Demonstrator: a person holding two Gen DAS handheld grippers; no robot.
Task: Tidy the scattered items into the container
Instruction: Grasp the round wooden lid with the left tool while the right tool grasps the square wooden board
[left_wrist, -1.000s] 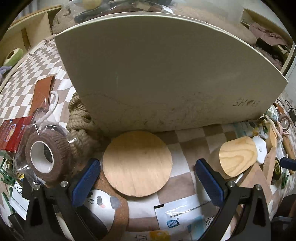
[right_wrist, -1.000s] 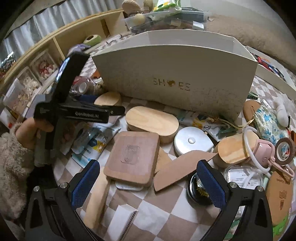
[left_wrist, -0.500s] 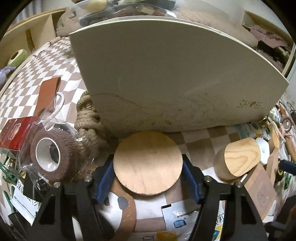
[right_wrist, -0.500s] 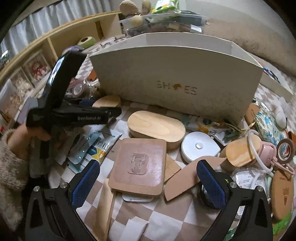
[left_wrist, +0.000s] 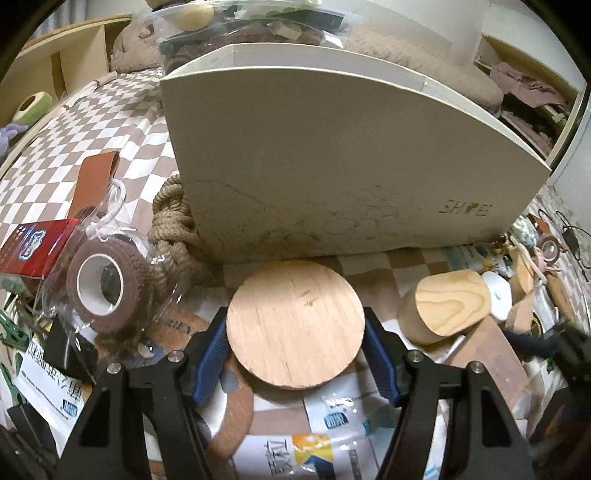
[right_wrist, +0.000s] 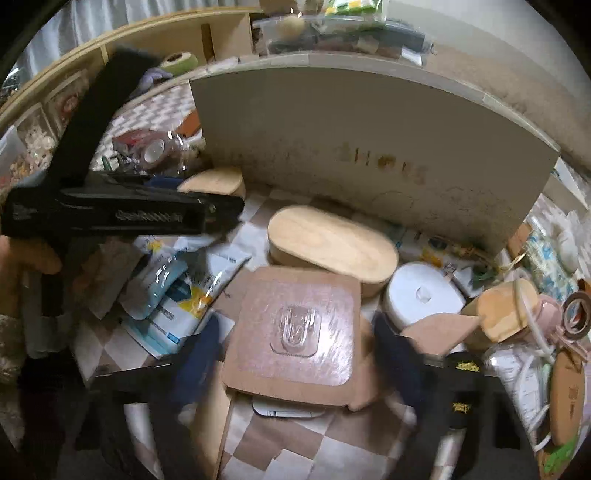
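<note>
My left gripper (left_wrist: 295, 354) pinches the wooden disc (left_wrist: 295, 325) by its thin edge, so it may slip, while my right gripper (right_wrist: 295, 354) has just been closing around the hook card (right_wrist: 295, 328), contact blurred.

1. A brown-and-white checkered cloth (left_wrist: 74, 147) covers the work surface and runs to its far edge.
2. A light wooden shelf unit (left_wrist: 74, 55) with open cubbies stands along the far left side; in the right wrist view its compartments (right_wrist: 147, 40) hold small clutter too blurred to name.
3. A pale curtain (right_wrist: 74, 22) hangs in folds above the shelf.
4. A plain white wall (left_wrist: 424, 22) closes the scene behind.
5. A beige fuzzy cushion (left_wrist: 424, 62) lies at the back.
6. Lighting is dim, even, indoor.
</note>
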